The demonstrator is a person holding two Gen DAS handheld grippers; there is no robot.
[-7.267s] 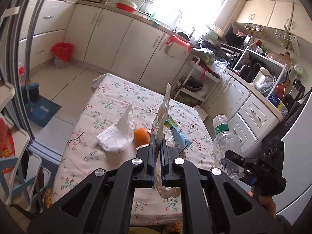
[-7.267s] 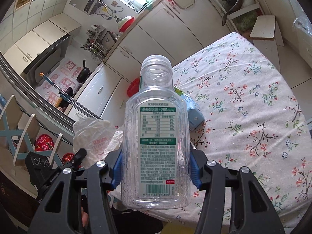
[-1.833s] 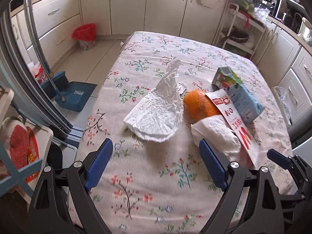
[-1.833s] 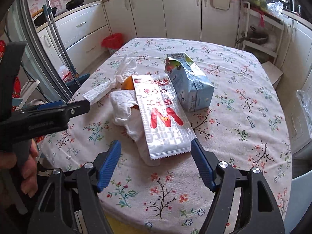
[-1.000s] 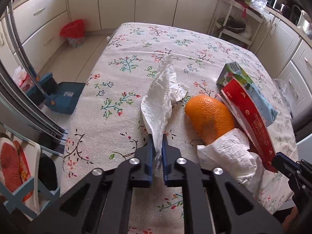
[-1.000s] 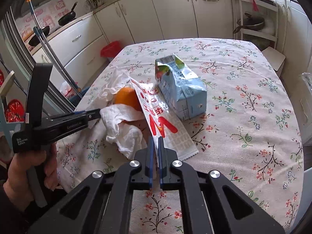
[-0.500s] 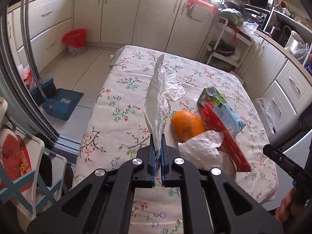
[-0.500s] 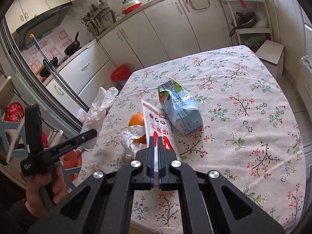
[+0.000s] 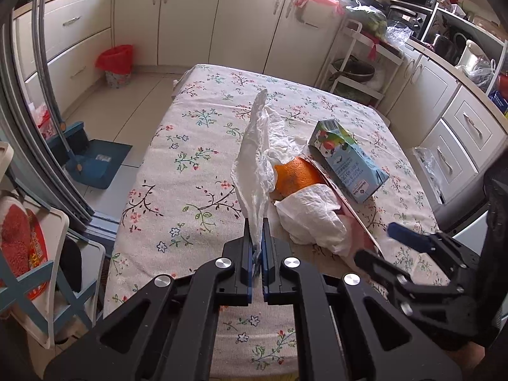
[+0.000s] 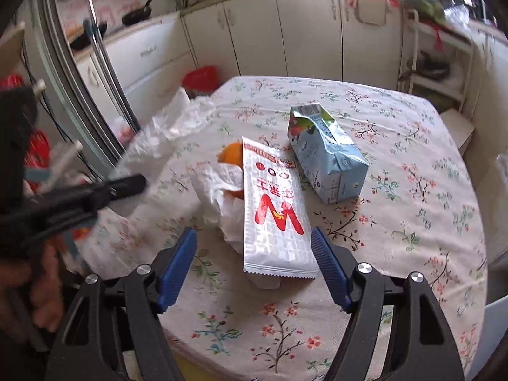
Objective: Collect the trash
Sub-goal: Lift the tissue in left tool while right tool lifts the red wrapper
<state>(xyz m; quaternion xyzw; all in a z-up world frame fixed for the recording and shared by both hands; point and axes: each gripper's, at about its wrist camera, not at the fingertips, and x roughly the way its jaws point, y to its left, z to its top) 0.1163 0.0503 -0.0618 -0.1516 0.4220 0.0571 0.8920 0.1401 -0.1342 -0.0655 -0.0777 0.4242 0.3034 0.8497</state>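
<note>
Two grippers showing, one per hand. Left gripper (image 9: 257,238) pinching its jaws tight on the lower end of one white tissue (image 9: 254,162), lifting it upright above the table (image 9: 177,190); the tissue's upper part fanning out over the cloth. Right gripper (image 10: 254,263) standing with jaws opening, blue pads apart on either side of one white snack wrapper (image 10: 273,209) without pressing on it; the wrapper, printed with a red W, lying flat with its near end between the pads.

Five pieces of rubbish counting in all: the lifted tissue, one crumpled paper napkin (image 9: 314,219), one orange (image 9: 293,176), the snack wrapper, and one pale blue drink carton (image 10: 327,158). Napkin resting against the orange and partly under the wrapper; orange partly hiding beneath both. Carton lying on its side just beside the wrapper's far end, its torn spout pointing away from the grippers. All but the lifted tissue sitting on the one floral tablecloth covering the table.

One red-lined waste bin (image 9: 116,63) standing on the floor by the cabinets, well apart from the table. One blue dustpan (image 9: 98,165) with its brush leaning near the table's left side. One hand (image 10: 47,282) showing at the left of the right wrist view, gripping the left gripper's handle; blurring there.
</note>
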